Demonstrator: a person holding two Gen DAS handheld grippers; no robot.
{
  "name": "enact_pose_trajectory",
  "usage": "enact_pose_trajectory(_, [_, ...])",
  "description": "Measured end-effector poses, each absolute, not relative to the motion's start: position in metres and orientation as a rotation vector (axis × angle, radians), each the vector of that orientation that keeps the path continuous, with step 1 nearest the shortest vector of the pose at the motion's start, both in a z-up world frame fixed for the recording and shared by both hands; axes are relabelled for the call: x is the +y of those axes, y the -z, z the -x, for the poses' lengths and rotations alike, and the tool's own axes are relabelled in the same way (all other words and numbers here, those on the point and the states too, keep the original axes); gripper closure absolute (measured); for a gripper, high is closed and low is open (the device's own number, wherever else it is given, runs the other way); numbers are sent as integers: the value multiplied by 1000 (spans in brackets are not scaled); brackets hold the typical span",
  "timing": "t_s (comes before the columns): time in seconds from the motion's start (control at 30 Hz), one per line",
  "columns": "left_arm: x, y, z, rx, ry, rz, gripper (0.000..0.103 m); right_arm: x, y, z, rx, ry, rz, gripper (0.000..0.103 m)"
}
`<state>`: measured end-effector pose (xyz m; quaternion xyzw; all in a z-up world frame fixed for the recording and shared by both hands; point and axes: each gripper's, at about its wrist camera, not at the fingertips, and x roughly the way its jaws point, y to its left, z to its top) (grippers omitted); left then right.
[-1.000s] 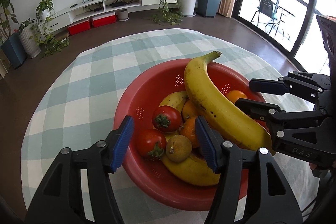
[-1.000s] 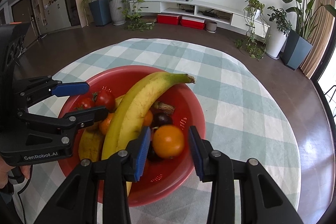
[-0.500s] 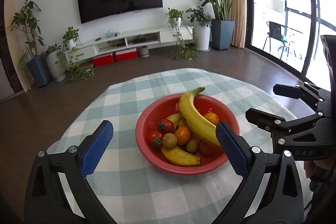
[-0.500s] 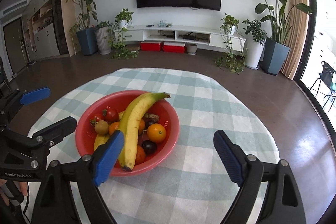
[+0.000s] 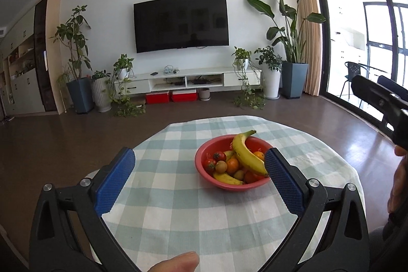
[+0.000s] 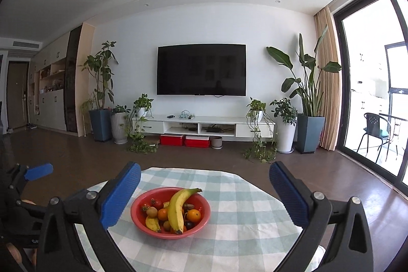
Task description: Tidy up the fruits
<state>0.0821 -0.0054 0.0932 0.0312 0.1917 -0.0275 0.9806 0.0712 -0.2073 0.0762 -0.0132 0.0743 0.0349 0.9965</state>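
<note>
A red bowl [image 5: 229,186] [image 6: 153,228] stands on the round table with the green-checked cloth [image 5: 178,208] [image 6: 242,208]. A large banana [image 5: 244,157] [image 6: 176,210] lies across the fruit in it, over tomatoes [image 5: 219,156], oranges [image 6: 193,216], smaller bananas and brown fruits. My left gripper [image 5: 199,152] hangs above the table's near side, back from the bowl; its jaws are opening and hold nothing. My right gripper [image 6: 205,166] is likewise raised and back, its jaws opening with nothing between them. Each gripper shows at the edge of the other's view.
A thumb [image 5: 178,261] shows at the bottom of the left wrist view. Beyond the table lie a dark wood floor, a white TV console [image 6: 204,125] under a wall TV, potted plants [image 5: 79,93] and a glass door [image 6: 369,93] on the right.
Both grippers have drawn back and up from the bowl, which now looks small and far. Their jaws have spread wide, and both views now point more level at the room.
</note>
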Motion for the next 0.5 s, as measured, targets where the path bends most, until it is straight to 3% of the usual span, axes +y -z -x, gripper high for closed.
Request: enact_pose_trajectory(0.5, [-13,-54,-55,645,-40,-45,0,-207,-32,-33,375,-4,26,0])
